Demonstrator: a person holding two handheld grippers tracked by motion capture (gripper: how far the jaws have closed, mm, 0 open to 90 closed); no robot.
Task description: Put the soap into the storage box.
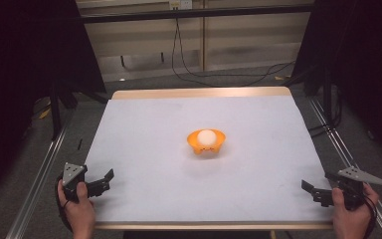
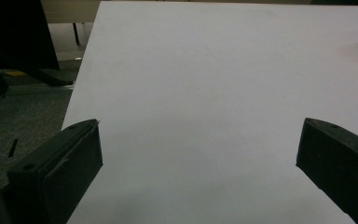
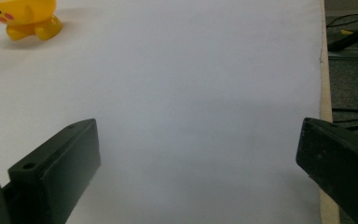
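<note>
White tabletop (image 1: 144, 149) carries an orange bowl (image 1: 206, 142) holding a white ball (image 1: 207, 136); my left gripper (image 1: 105, 179) and right gripper (image 1: 311, 191) rest at near corners, fingers spread wide, empty.

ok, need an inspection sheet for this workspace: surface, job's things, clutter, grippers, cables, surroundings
Surface: white sheet over a wood-edged table, flat, unmarked.
Job's things: small orange plastic bowl on stubby feet near the table's middle, a white ball in it; a cartoon face shows on it in the right gripper view.
Clutter: nothing seen.
Grippers: left gripper open at the near left corner; right gripper open at the near right corner; both empty.
Cables: black cables on the floor beyond the table.
Surroundings: dark curtains on both sides, metal floor rails, pale wall behind.
</note>
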